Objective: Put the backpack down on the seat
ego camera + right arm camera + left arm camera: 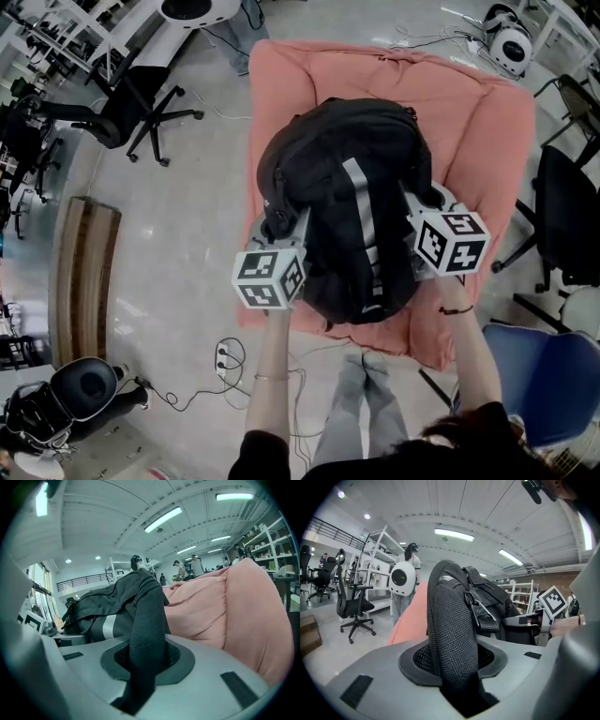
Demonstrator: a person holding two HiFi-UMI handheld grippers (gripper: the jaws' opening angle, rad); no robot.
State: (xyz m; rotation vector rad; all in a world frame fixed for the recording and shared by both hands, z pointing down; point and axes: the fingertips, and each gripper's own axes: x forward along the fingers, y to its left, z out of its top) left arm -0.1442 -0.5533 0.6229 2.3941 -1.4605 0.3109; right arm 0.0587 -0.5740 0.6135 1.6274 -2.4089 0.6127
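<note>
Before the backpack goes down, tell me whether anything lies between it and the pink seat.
Nothing visible does. The backpack is directly over the pink seat, and the seat around it is bare; the patch under the pack is hidden.

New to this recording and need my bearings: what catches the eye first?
A black backpack with a grey stripe fills the middle of the head view, over a pink cushioned seat. The left gripper, at its left side, is clamped on the left strap; the right gripper, opposite, on the right strap.
</note>
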